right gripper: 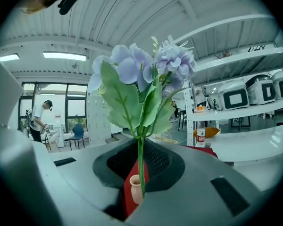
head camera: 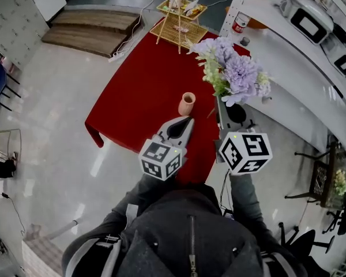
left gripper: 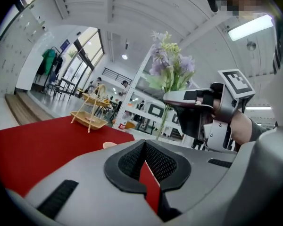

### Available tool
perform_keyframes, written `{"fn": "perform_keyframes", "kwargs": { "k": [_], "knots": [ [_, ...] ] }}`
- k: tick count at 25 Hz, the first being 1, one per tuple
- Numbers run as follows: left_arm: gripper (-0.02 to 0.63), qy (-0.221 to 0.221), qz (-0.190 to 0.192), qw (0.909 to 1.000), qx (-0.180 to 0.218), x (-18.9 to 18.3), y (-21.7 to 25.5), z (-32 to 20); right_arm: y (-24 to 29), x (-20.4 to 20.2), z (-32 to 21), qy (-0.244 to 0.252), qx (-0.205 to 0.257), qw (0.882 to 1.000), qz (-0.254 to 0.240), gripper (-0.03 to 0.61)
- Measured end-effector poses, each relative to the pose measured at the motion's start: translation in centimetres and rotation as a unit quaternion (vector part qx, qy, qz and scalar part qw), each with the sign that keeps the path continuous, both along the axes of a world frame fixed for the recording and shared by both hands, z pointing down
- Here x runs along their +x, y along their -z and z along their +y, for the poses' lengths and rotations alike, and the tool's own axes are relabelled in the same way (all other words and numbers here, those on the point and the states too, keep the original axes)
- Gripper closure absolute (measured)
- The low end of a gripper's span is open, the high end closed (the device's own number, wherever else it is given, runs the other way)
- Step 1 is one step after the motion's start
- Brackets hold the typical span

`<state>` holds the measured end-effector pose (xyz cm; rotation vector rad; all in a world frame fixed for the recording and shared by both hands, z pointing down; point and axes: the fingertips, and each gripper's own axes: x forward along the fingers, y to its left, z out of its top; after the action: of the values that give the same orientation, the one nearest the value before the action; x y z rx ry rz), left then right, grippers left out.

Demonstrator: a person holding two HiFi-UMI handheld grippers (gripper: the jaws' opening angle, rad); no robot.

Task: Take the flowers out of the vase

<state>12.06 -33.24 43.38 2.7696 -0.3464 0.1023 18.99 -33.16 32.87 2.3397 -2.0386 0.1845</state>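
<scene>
A small pinkish vase stands upright and empty on the red table. My right gripper is shut on the green stems of a bunch of purple flowers. It holds the bunch up in the air to the right of the vase, clear of its mouth. The right gripper view has the blooms above the jaws and the vase small beyond them. My left gripper hovers just in front of the vase, its jaws together with nothing between them. The left gripper view shows the vase rim and the flowers.
A two-tier bamboo basket stand sits at the table's far end. A white shelf unit with appliances and a bottle runs along the right. Wooden steps lie at the far left. A person stands far off.
</scene>
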Motion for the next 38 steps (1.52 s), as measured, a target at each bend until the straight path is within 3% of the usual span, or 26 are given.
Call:
{"fn": "perform_keyframes", "kwargs": {
  "k": [9,19,38],
  "knots": [
    [0.604,-0.01,-0.017,0.9998,-0.003,0.9,-1.0,0.7,-5.8,0.9,1.8,-0.026,-0.044,0.998,-0.024,0.541],
    [0.604,0.008,-0.022,0.9997,-0.004,0.8,-1.4,-0.4,-11.2,0.5,2.5,-0.032,-0.075,0.996,-0.045,0.541],
    [0.604,0.013,-0.024,0.9996,-0.004,1.2,-1.4,-1.5,-12.2,0.4,2.5,-0.037,-0.075,0.994,-0.077,0.541]
  ]
}}
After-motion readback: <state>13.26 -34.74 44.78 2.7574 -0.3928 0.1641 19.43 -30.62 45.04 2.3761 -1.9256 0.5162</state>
